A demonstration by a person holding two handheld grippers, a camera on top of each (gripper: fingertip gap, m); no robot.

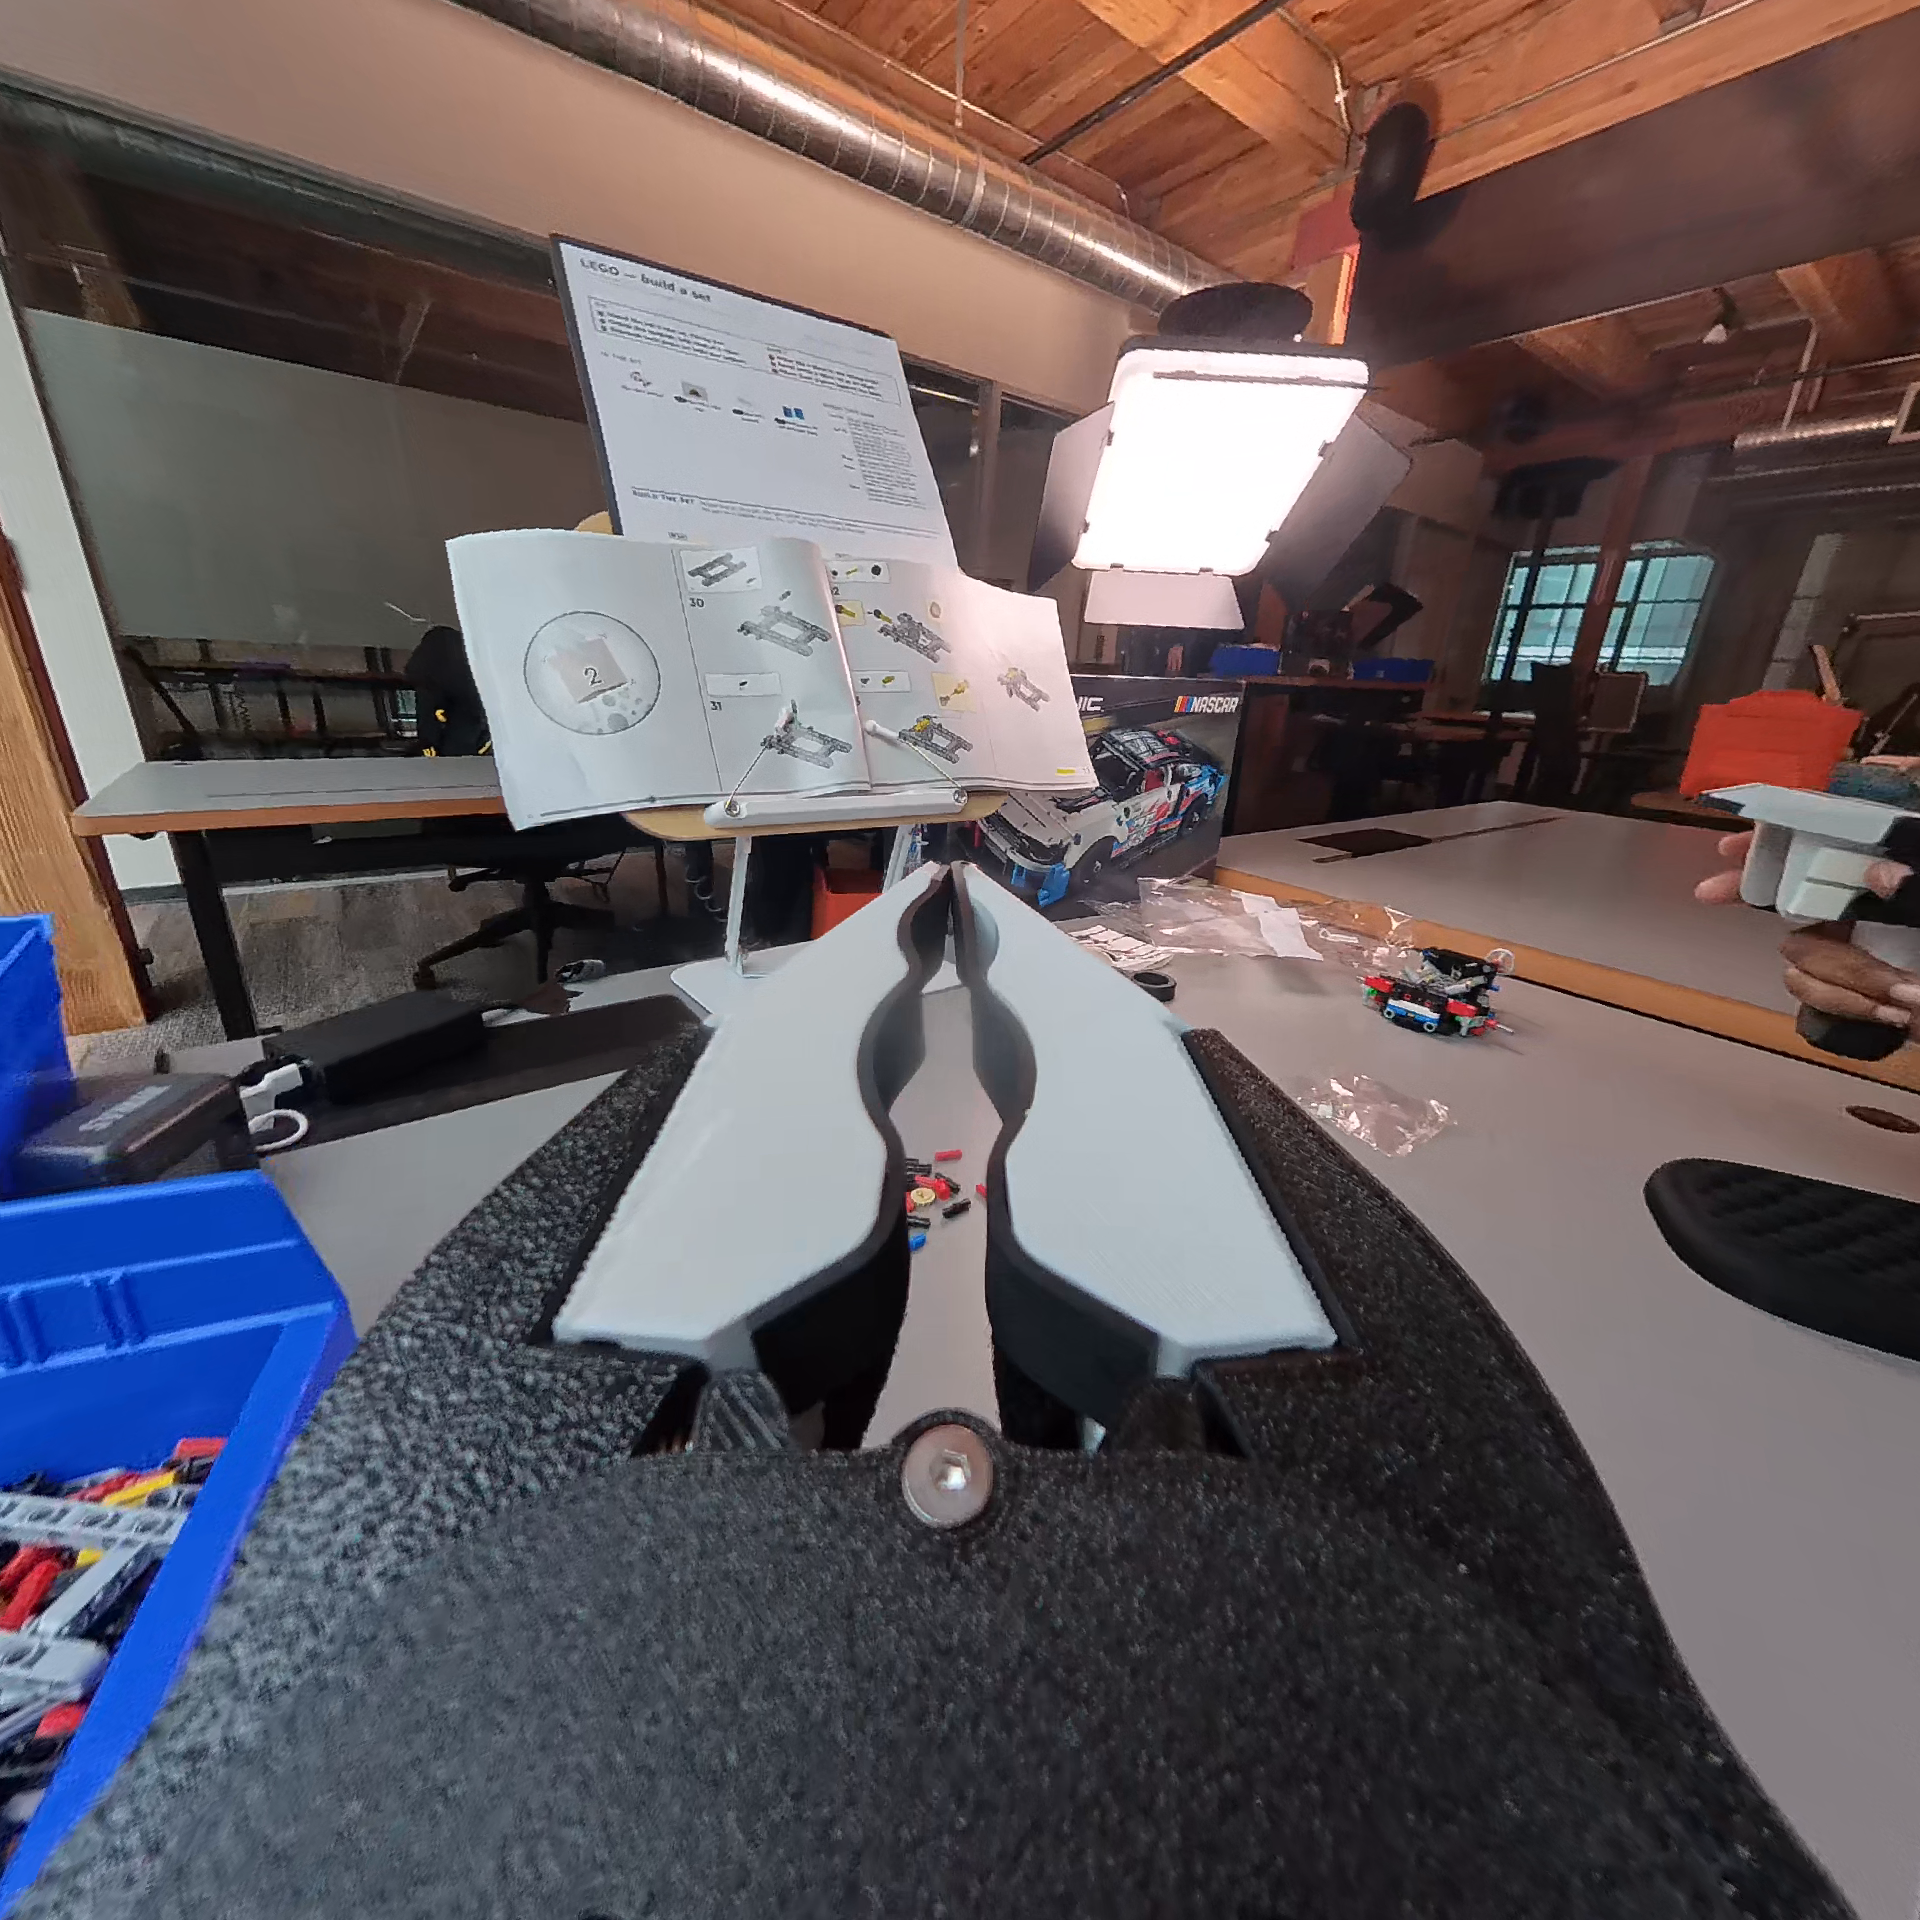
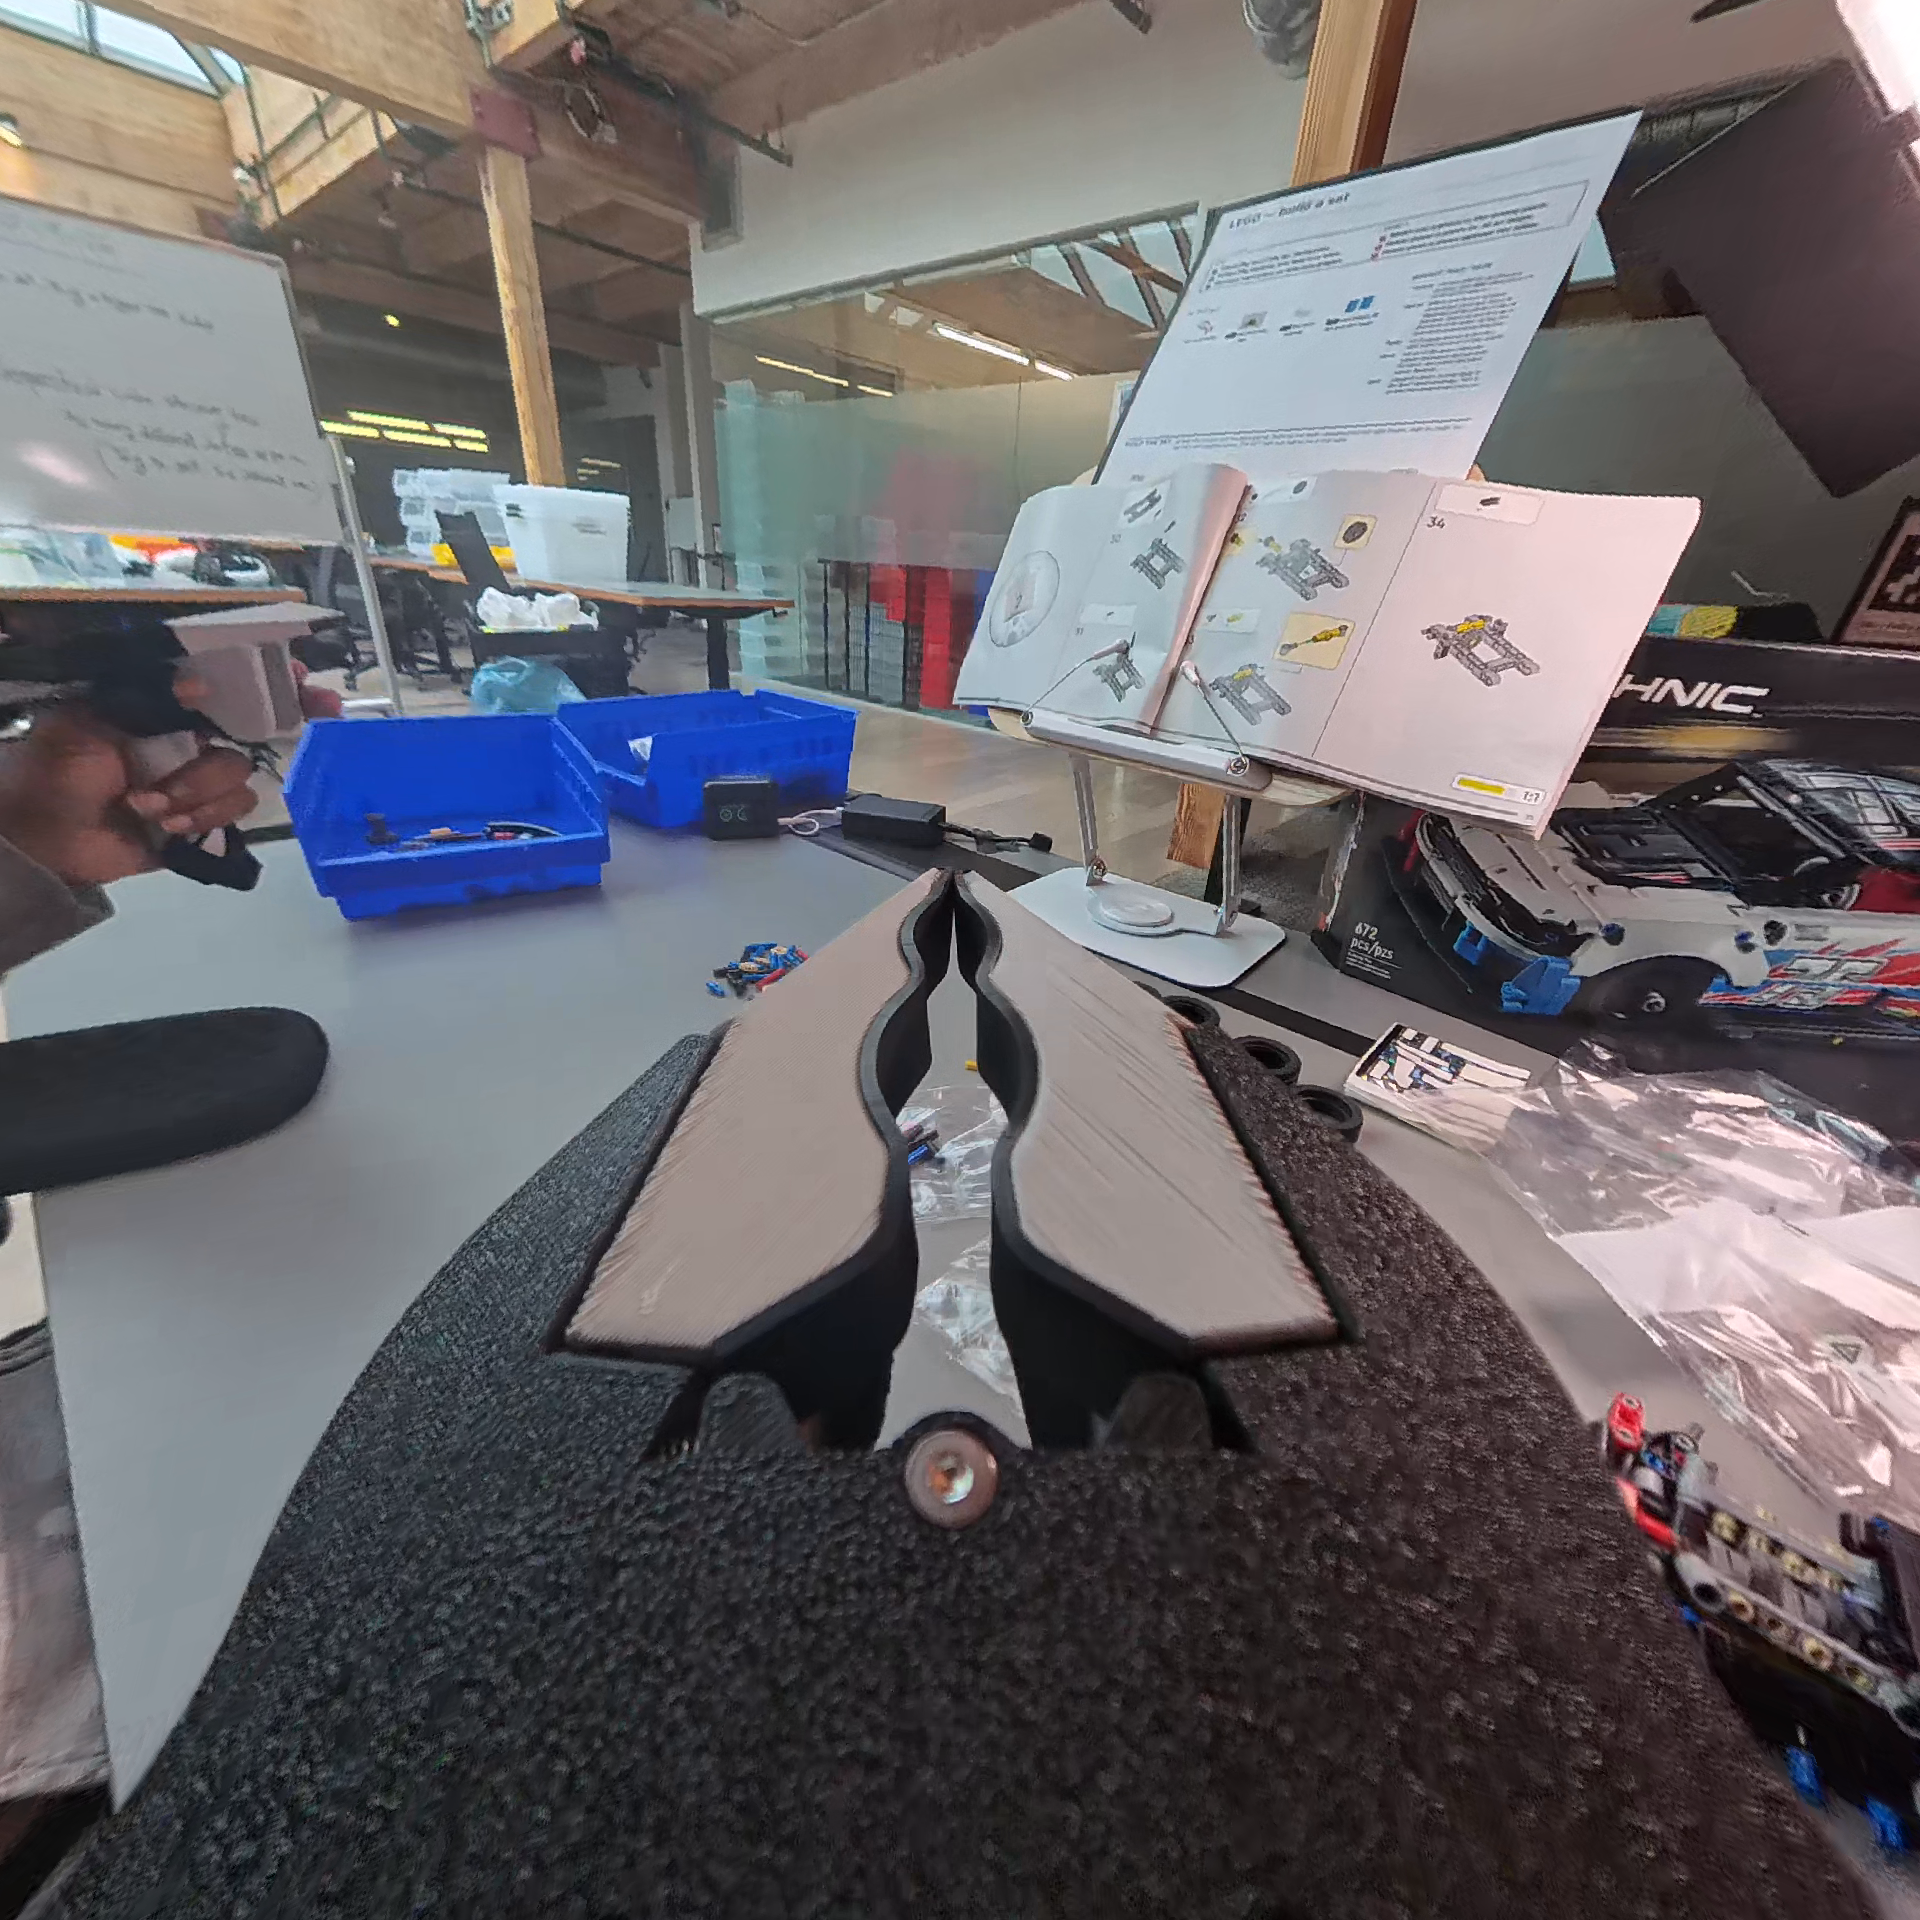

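Note:
My left gripper (image 1: 951,871) is shut and empty, held above the grey table (image 1: 1558,1403). Small loose bricks (image 1: 935,1195) in red, black, blue and yellow lie on the table below its fingers. My right gripper (image 2: 953,883) is also shut and empty, above a clear bag (image 2: 951,1153) with a few small pieces. A partly built brick model (image 1: 1439,992) stands at the right of the left wrist view and shows at the lower right edge of the right wrist view (image 2: 1766,1579). The open instruction booklet (image 1: 769,675) rests on a stand (image 2: 1153,925) ahead of both grippers.
Blue bins with bricks stand at the left (image 1: 125,1455) (image 2: 447,810). The set's box (image 2: 1662,873), black tyres (image 2: 1273,1060), a sticker sheet (image 2: 1434,1075) and crumpled clear bags (image 2: 1714,1226) lie to the right. A power brick (image 2: 894,819) and a lamp (image 1: 1216,457) stand behind. Some 45 cm of space lies between my two pairs of fingers.

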